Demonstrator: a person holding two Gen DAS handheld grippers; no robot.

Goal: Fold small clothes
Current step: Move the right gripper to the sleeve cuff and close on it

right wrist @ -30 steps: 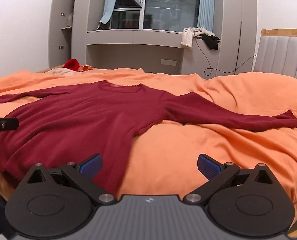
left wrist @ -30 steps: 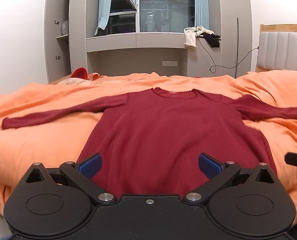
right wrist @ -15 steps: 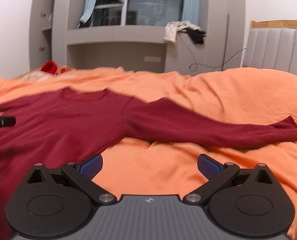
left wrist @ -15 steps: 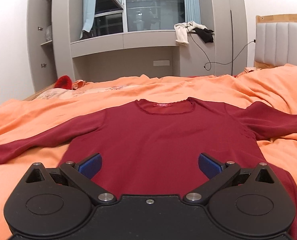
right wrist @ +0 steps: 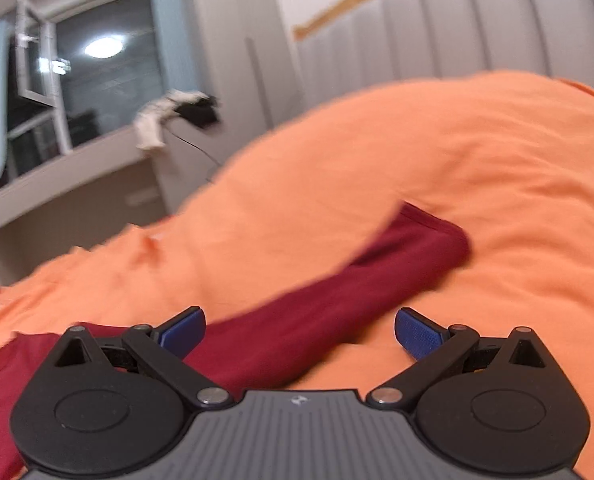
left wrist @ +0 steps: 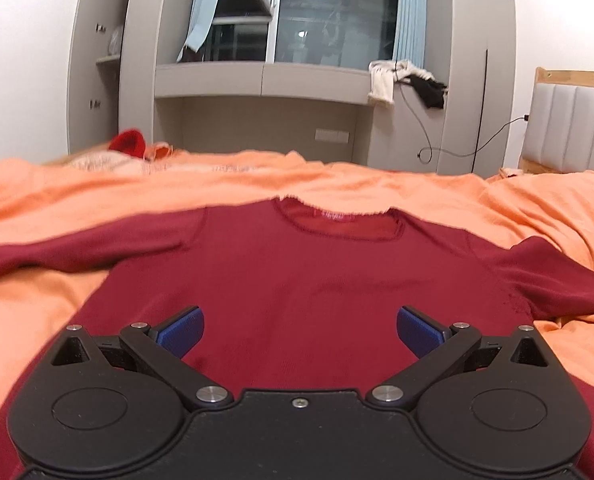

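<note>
Left wrist view: the left tongs (left wrist: 300, 326) are spread wide with nothing between the blue pads (left wrist: 181, 330), hanging low over the lower body of a dark red shirt (left wrist: 297, 272). The shirt lies flat, front up, on an orange bed cover (left wrist: 57, 208), collar (left wrist: 339, 222) away from the camera and both long sleeves stretched out to the sides. Past the bed stands a grey wall unit (left wrist: 265, 80) with a window (left wrist: 329, 20) above it, blue curtains (left wrist: 201, 4) at each side, and white and black clothes (left wrist: 405, 80) draped over its ledge; a cable (left wrist: 437, 140) hangs below them. A red item (left wrist: 128, 143) sits at the far left edge of the bed, and a padded headboard (left wrist: 573, 128) shows at right. Right wrist view, tilted and blurred: the right tongs (right wrist: 300, 326) are likewise wide apart and grip nothing, poised just above the shirt's right sleeve (right wrist: 337, 292), which runs from lower left up to its cuff (right wrist: 441, 236) on the orange cover (right wrist: 457, 152). The headboard (right wrist: 437, 20) rises behind, the window (right wrist: 97, 72) at upper left.
</note>
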